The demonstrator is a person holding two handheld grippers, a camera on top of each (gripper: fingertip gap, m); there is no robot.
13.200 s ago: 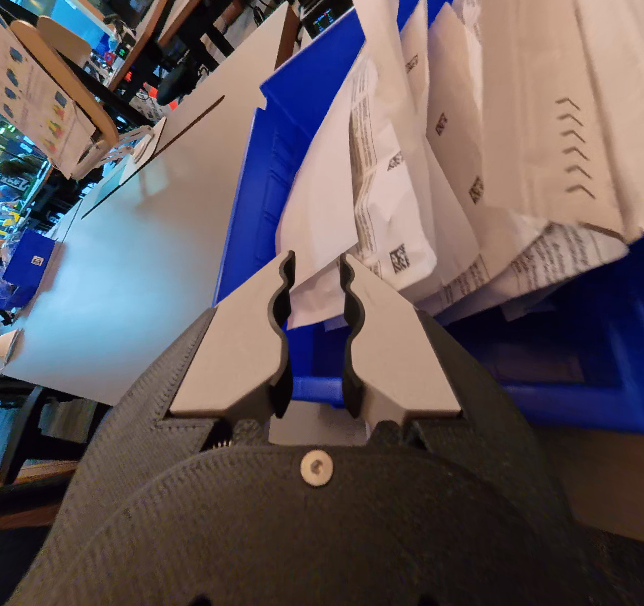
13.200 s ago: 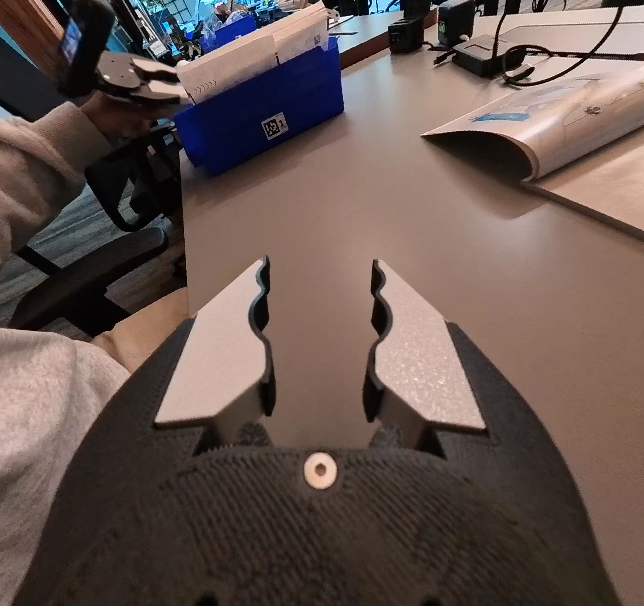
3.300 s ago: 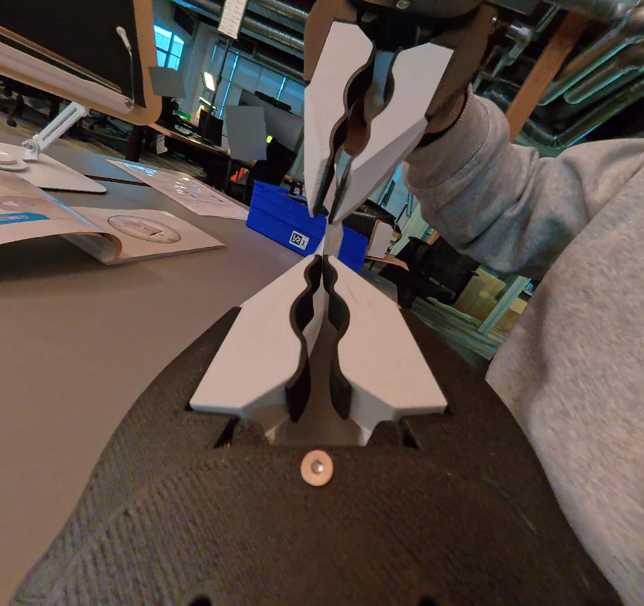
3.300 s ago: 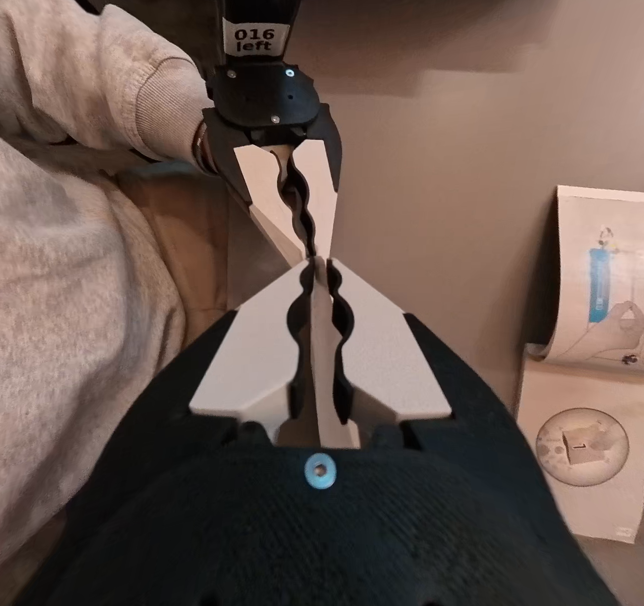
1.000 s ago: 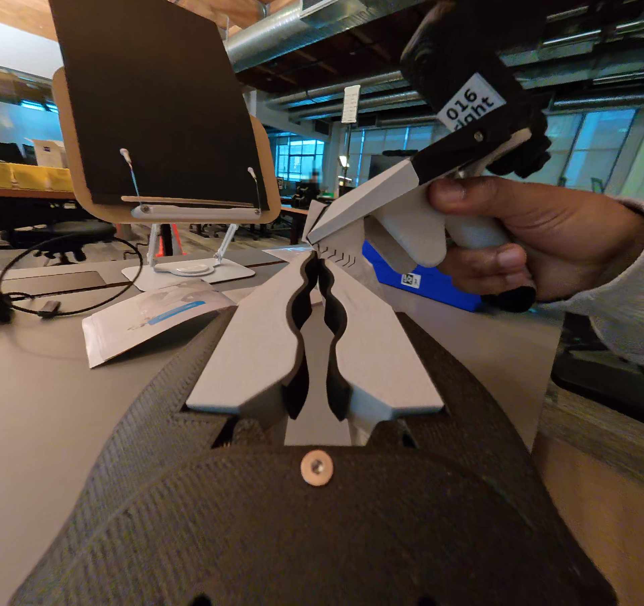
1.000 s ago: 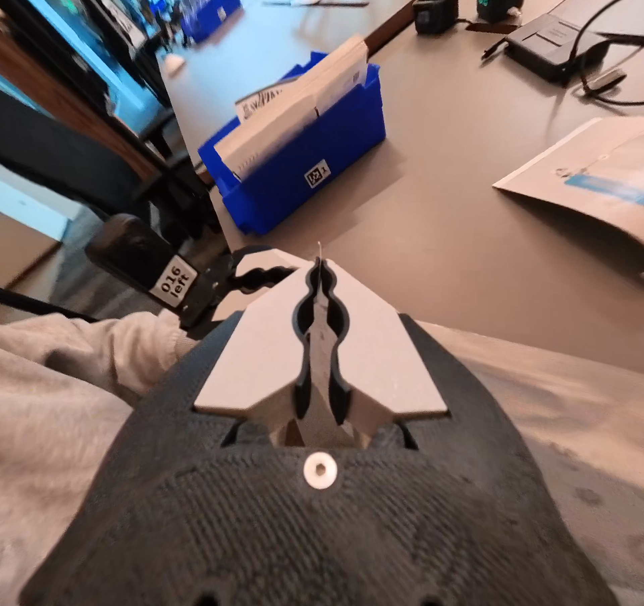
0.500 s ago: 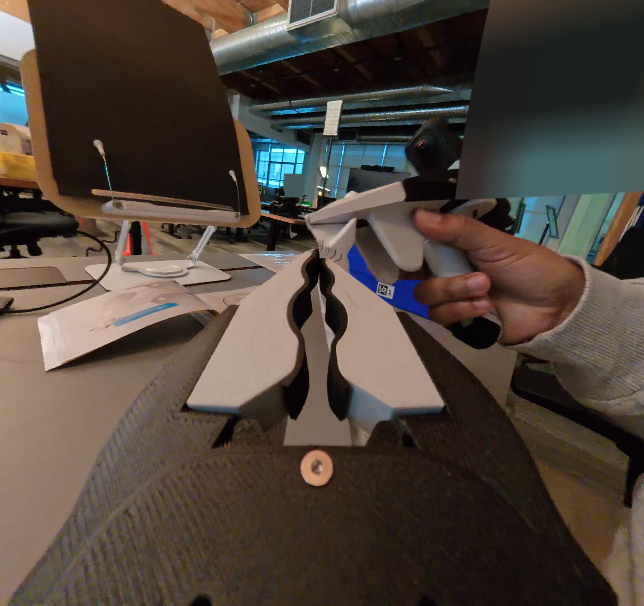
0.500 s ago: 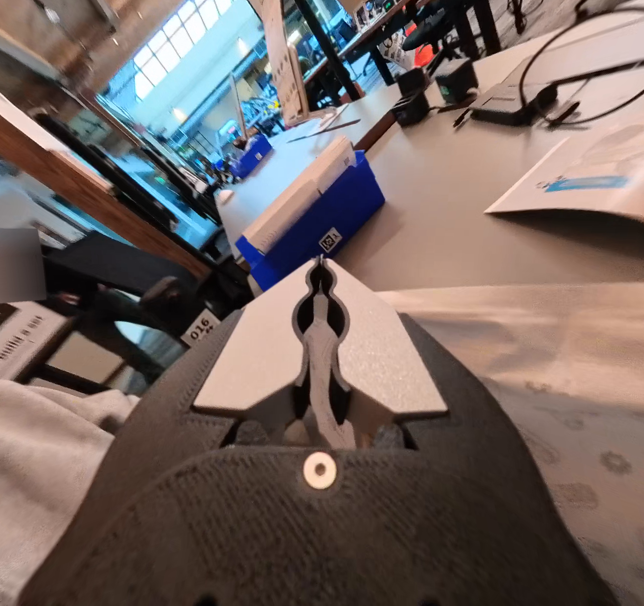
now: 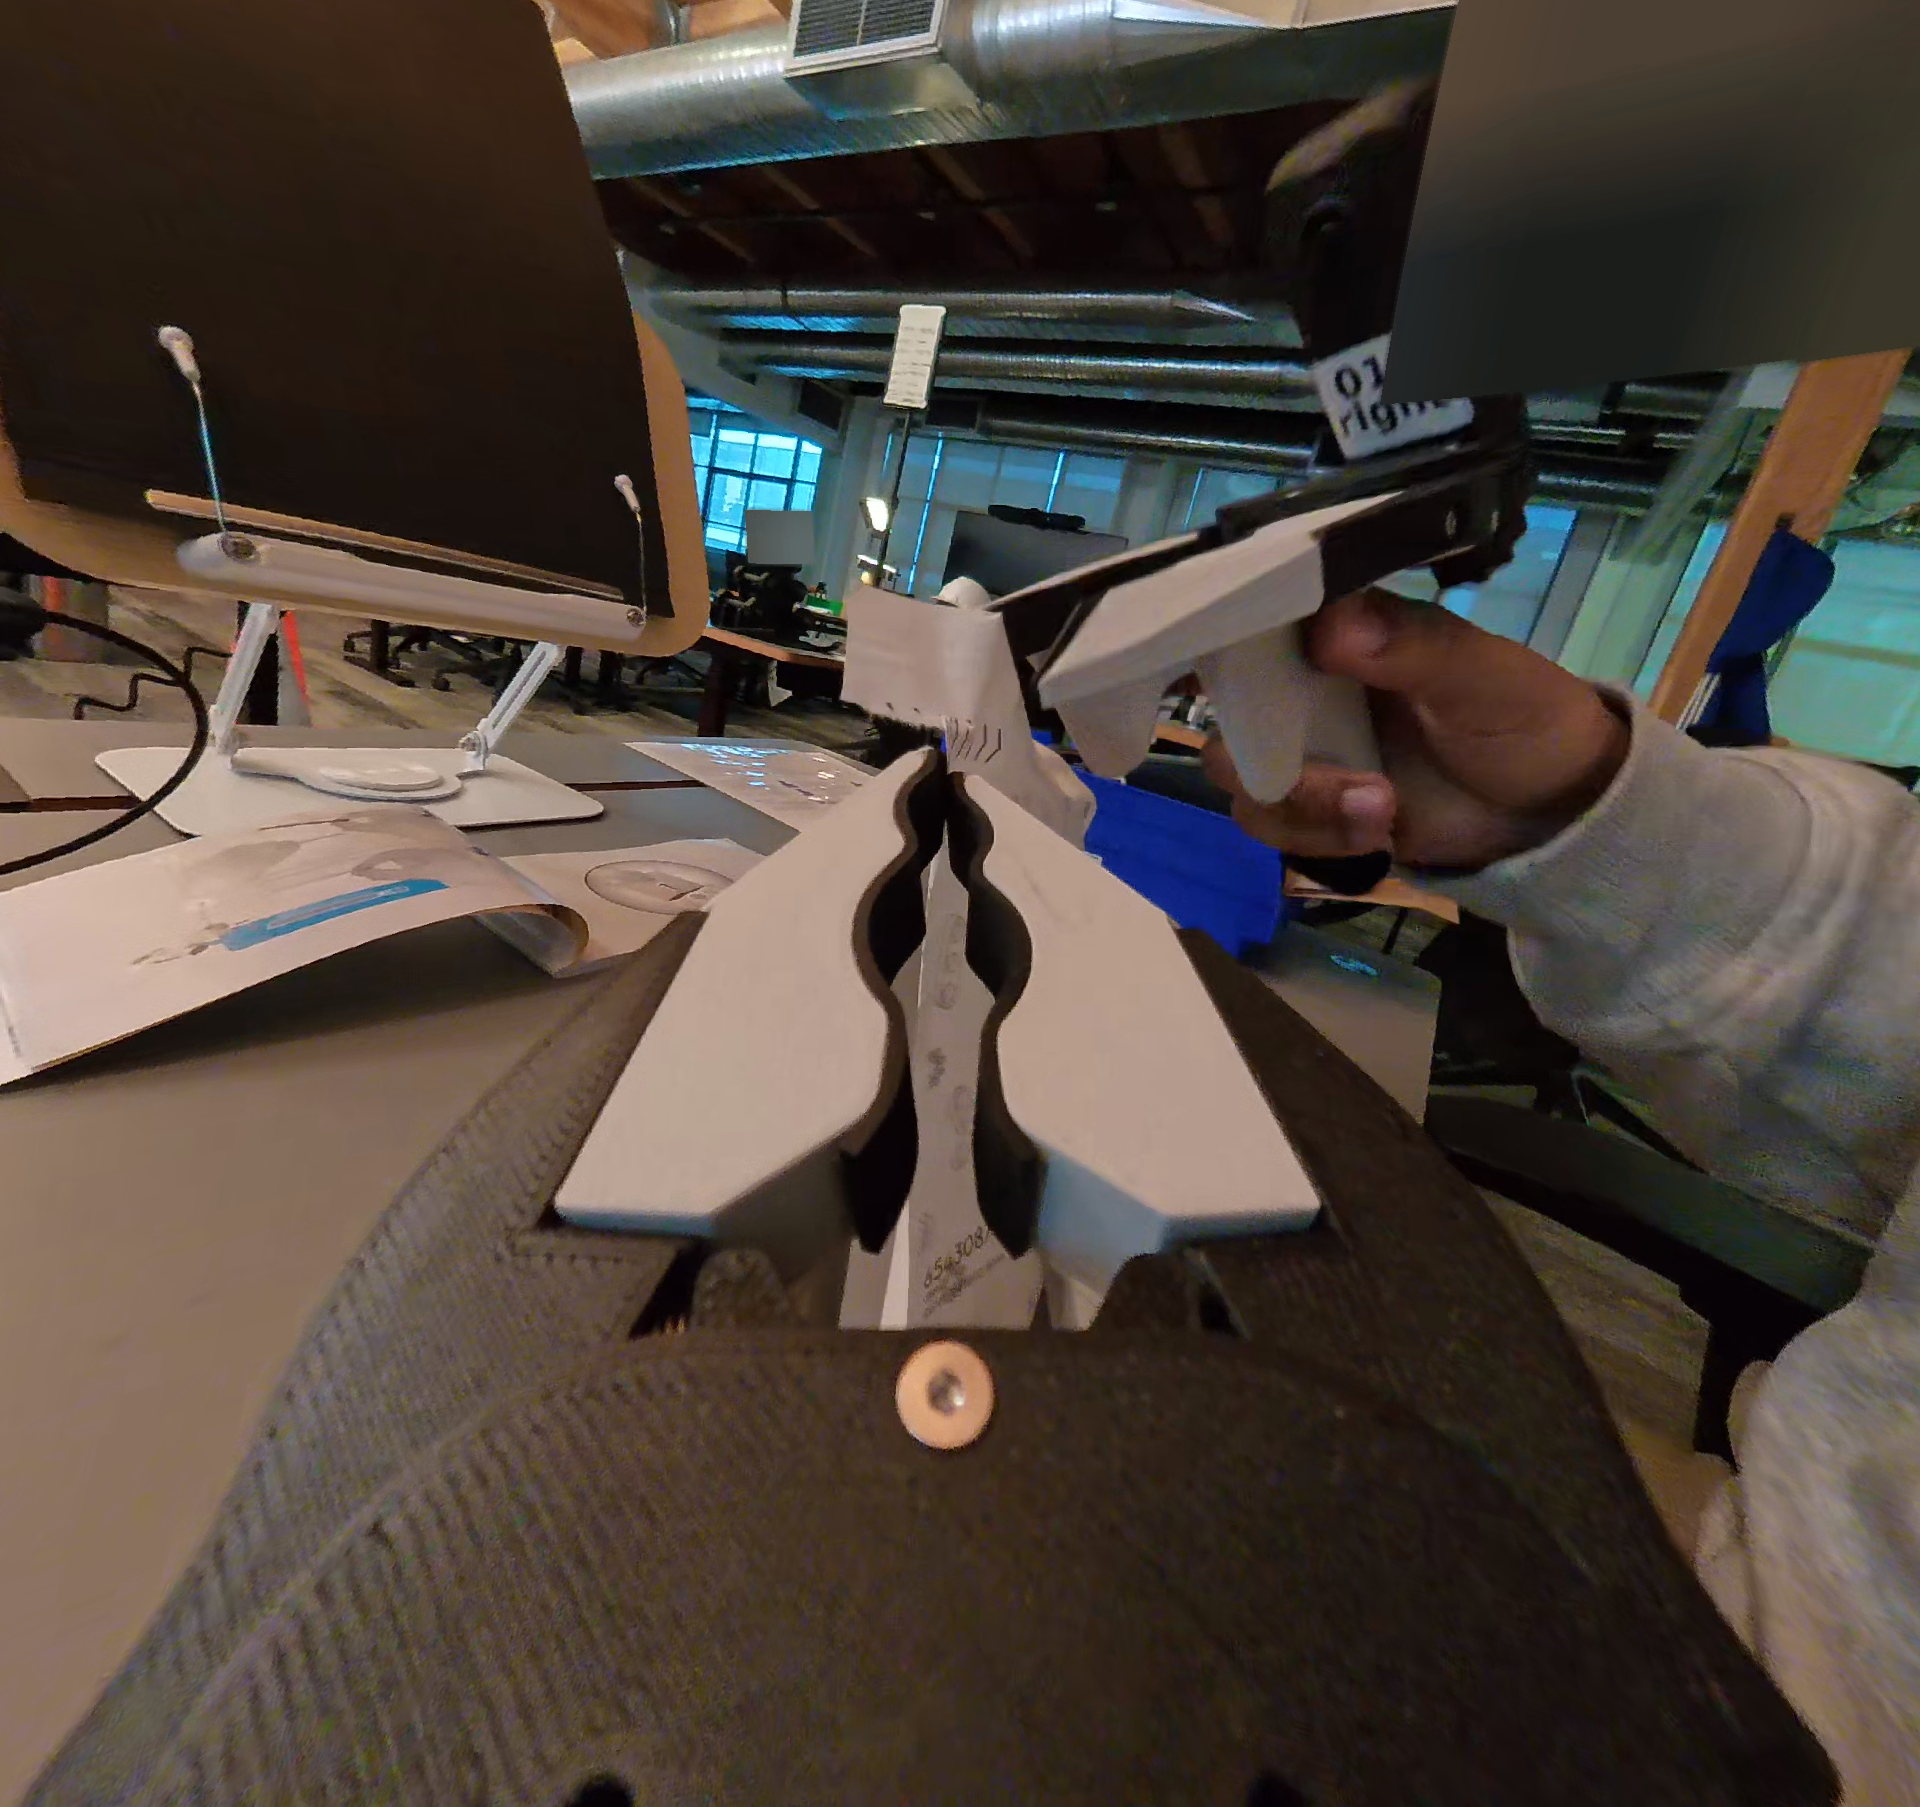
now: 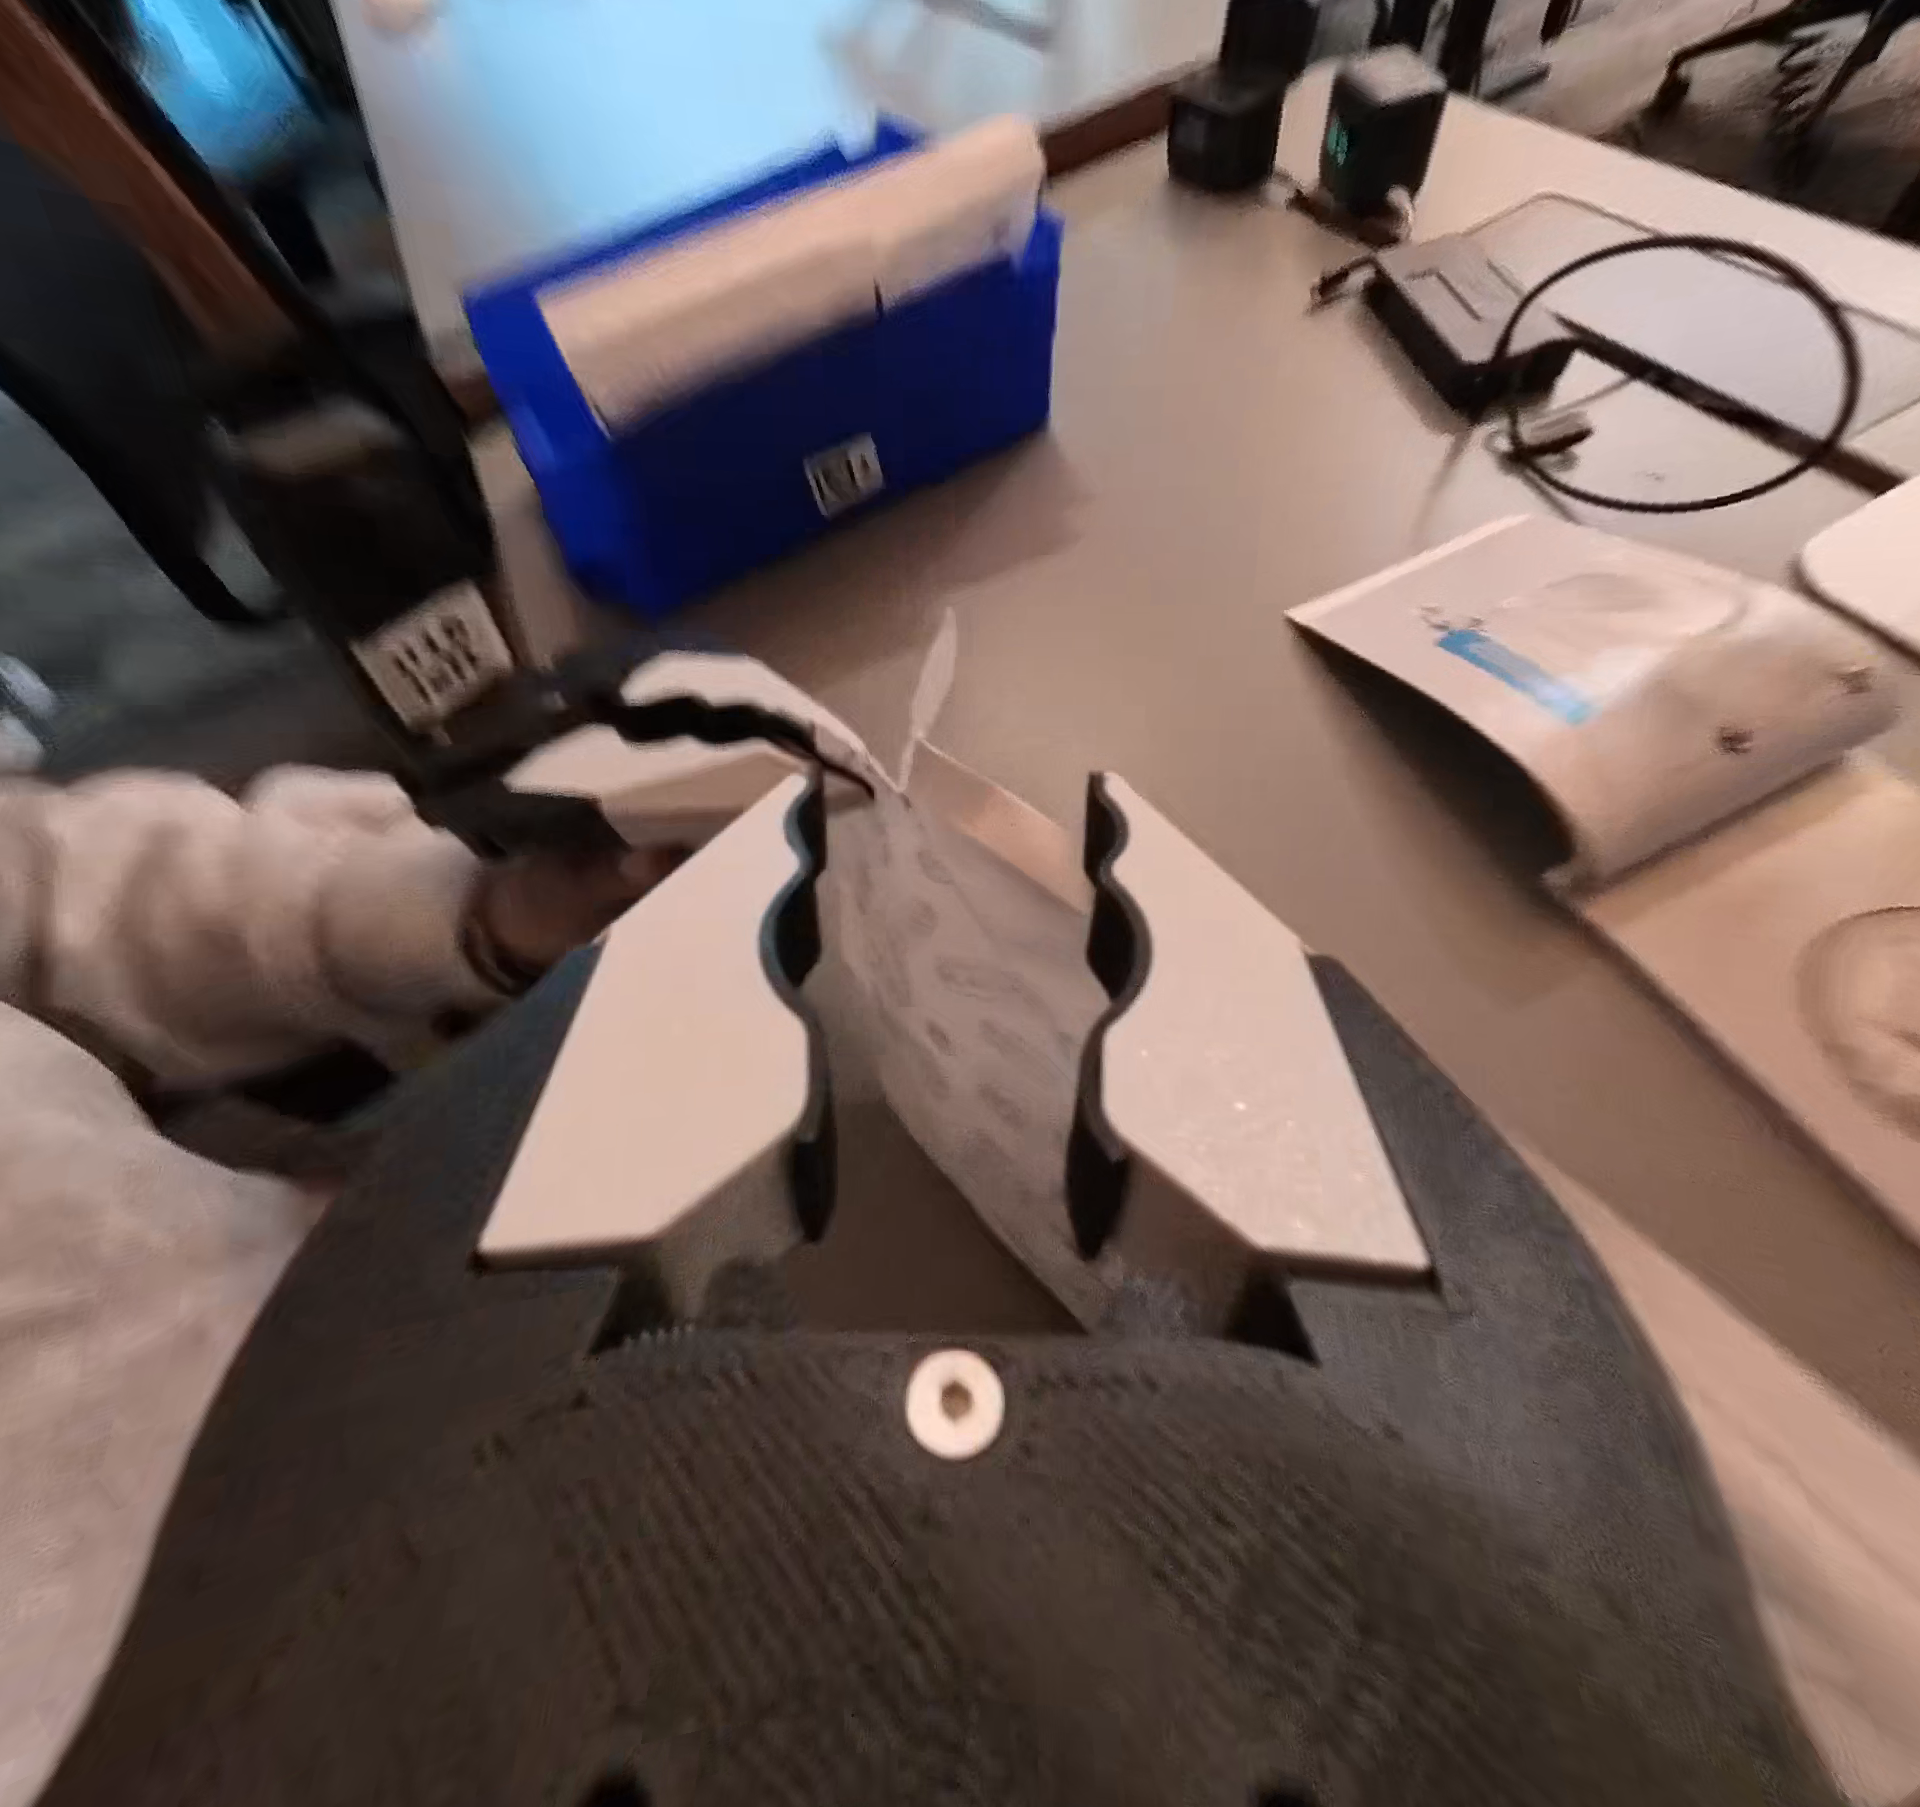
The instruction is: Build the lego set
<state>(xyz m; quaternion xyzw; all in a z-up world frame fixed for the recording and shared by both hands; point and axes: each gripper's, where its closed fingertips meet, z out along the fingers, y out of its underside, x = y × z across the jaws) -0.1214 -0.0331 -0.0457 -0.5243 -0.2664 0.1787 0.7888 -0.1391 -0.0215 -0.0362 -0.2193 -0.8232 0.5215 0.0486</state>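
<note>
A white paper bag of Lego parts is pinched between my left gripper's shut fingers, and its top edge sticks out past the tips. My right gripper hovers just above and right of that top edge, held in a hand. In the right wrist view the right gripper is open, and the bag lies slanted between its fingers without being pinched. The left gripper comes in from the left, shut on the bag's far corner, where a thin paper flap stands up.
A blue bin with several more white bags stands at the table's far left edge and also shows in the left wrist view. An open instruction booklet lies to the right. A book stand, chargers and a cable sit farther back. Left and right tips are no more than a few centimetres apart.
My right gripper has opened; half a second ago it was shut on the bag. The left gripper keeps its hold. The right view has swung down towards the table.
</note>
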